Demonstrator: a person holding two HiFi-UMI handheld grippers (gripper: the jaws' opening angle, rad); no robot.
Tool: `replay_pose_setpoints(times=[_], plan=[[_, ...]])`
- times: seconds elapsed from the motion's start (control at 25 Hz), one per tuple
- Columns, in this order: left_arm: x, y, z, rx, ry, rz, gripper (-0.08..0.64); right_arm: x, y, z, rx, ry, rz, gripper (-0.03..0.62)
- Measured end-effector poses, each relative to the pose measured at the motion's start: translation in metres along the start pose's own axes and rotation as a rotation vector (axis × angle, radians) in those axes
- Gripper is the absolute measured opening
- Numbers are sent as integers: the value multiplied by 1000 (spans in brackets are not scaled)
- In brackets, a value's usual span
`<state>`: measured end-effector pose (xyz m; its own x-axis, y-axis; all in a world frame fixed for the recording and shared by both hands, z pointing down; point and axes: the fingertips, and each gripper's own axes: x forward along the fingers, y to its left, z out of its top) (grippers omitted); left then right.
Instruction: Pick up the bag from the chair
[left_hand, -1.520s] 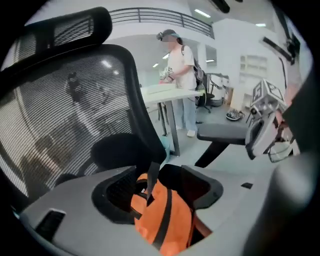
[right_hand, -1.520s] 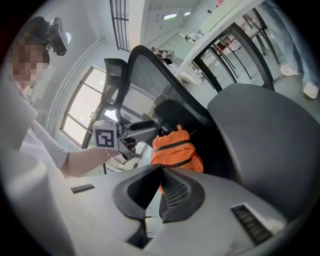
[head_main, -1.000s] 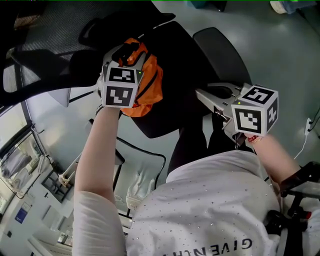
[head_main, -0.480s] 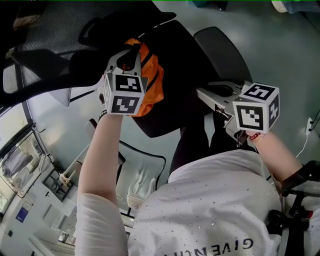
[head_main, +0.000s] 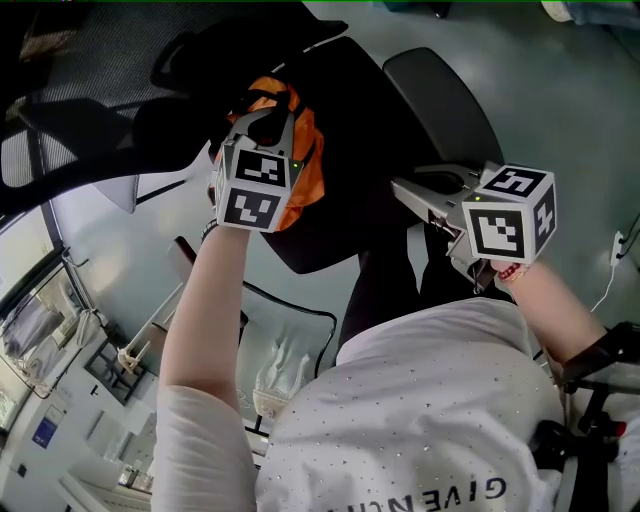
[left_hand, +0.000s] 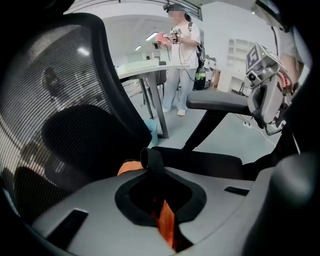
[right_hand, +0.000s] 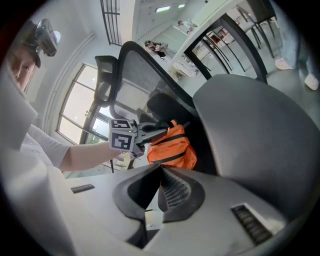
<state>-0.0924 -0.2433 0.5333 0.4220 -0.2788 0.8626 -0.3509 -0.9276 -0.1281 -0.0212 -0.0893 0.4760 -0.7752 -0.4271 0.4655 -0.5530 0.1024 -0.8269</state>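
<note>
Looking down, you see your left gripper (head_main: 262, 118) on the orange bag (head_main: 303, 165) lying on the office chair (head_main: 340, 220); its own view shows jaws just closed, clamped on the bag's black strap (left_hand: 152, 160); your right gripper (right_hand: 160, 170) shows jaws together, empty.

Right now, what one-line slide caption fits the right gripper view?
Past the shut, empty right gripper, the left gripper is shut on the orange bag on the mesh-backed chair.
</note>
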Motion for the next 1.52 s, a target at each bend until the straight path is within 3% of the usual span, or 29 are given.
replay_pose_setpoints(times=[0.2, 0.4, 0.72, 0.96, 1.04, 1.24, 1.52], plan=[[10, -27, -6, -46, 29, -157, 0, 0, -4, -3, 16, 2, -10, 5], [8, -47, 3, -167, -15, -268, 0, -2, -9, -8, 25, 9, -22, 5], [-4, -68, 7, -595, -154, -420, 0, 2, -9, -8, 23, 25, -16, 5], [-10, -49, 8, -966, -369, -362, 0, 8, -8, -5, 0, 49, -1, 5], [-18, -53, -5, -1050, -425, -341, 0, 13, -3, -14, -13, 60, 7, 5], [-32, -63, -50, -1135, -440, -285, 0, 26, 10, -37, -50, 92, 23, 5], [-50, -47, -61, -1180, -507, -151, 0, 31, 8, -35, -103, 160, 60, 5]])
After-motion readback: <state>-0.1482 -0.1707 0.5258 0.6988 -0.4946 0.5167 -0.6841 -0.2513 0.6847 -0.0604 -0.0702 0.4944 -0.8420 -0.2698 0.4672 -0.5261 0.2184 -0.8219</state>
